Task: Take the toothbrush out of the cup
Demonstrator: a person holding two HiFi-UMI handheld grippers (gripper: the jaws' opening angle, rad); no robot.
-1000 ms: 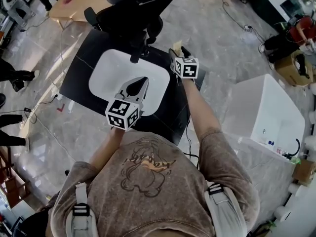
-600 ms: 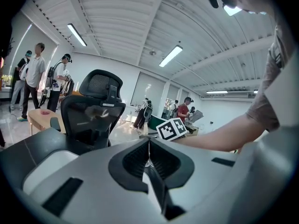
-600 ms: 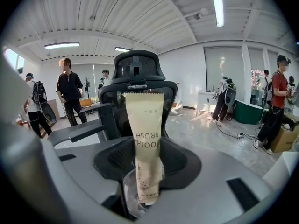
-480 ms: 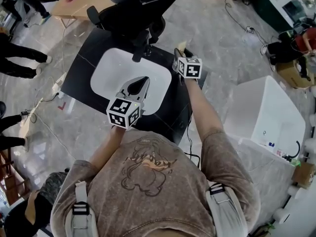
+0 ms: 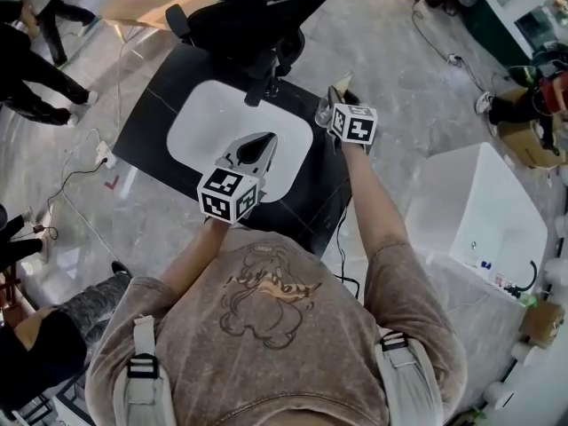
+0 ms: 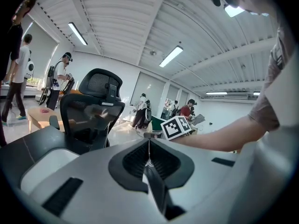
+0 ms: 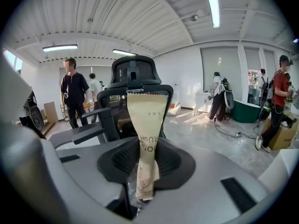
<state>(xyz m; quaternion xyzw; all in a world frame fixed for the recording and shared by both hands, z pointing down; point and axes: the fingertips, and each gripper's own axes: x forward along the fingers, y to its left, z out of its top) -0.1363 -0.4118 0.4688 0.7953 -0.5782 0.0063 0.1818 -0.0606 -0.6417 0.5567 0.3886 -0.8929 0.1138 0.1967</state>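
Polished grey floor surrounds a black table (image 5: 146,127), and on this table lies a white mat (image 5: 209,118). Beyond the far edge of the mat stands a black office chair (image 5: 266,11). Some people (image 7: 74,97) stand further away in the room behind the mat.

The toothbrush (image 7: 144,120) is in a beige paper pack and stands upright just beside the right far corner of the mat. Its lower end goes down into a clear cup (image 7: 132,190), which stands on the black table close to the right edge of the mat. The right gripper (image 7: 145,146) is at this same corner. Its jaws have just been closing, and now they press on the pack from both sides, a little under its middle, where the paper looks pinched. From above, the top of the pack (image 5: 343,80) shows past the gripper.

The left gripper (image 5: 268,138) hangs over the near half of the mat and points toward the chair. Its jaws are together, with nothing between them.
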